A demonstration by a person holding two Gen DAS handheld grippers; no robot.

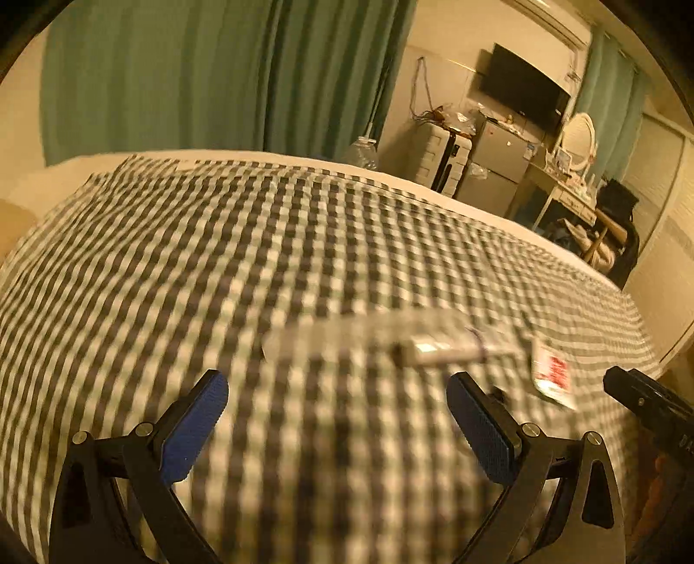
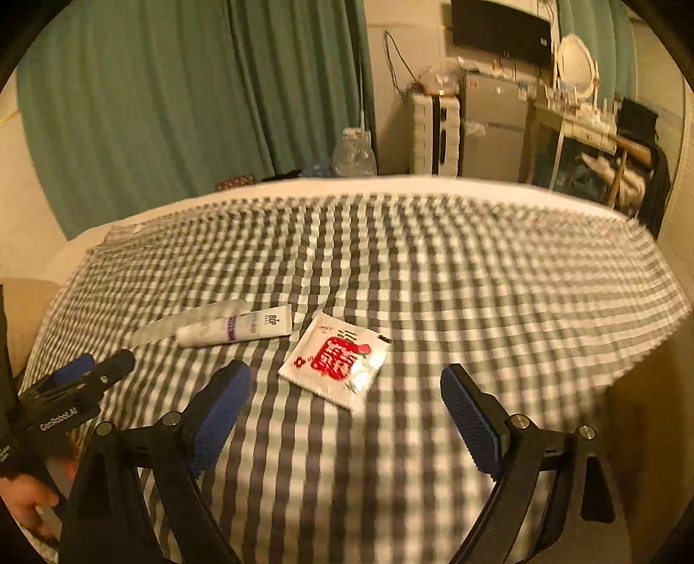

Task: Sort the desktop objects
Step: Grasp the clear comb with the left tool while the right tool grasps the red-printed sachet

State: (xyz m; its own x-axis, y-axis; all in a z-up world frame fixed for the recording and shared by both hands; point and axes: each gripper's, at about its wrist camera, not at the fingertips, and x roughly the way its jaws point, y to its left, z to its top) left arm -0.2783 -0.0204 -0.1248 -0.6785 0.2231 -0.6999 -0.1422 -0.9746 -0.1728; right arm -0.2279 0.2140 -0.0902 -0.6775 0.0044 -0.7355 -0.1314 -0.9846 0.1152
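Checked bedcover (image 2: 433, 269) is seen with tube (image 2: 236, 330) and sachet (image 2: 334, 360) lying unsorted toward its near-left corner; left gripper (image 1: 336, 416) and right gripper (image 2: 345, 403) are held wide, empty; sorting is judged barely begun.

A black-and-white checked cloth (image 2: 390, 269) is spread over a bed, whose pale mattress edge (image 2: 390, 184) is seen along the far side. Green curtains (image 2: 152, 108) are hung behind it. A clear plastic water bottle (image 2: 353, 156) is stood on the floor at the far edge, near the curtain. Further right, a white ribbed suitcase (image 2: 433, 134) is placed upright just beside a small grey fridge (image 2: 494, 130), on top of which clutter is piled. A dark television (image 2: 499, 30) is mounted on the wall above. An oval white mirror (image 2: 574, 65) is set on a dressing table (image 1: 564, 191) at the right.
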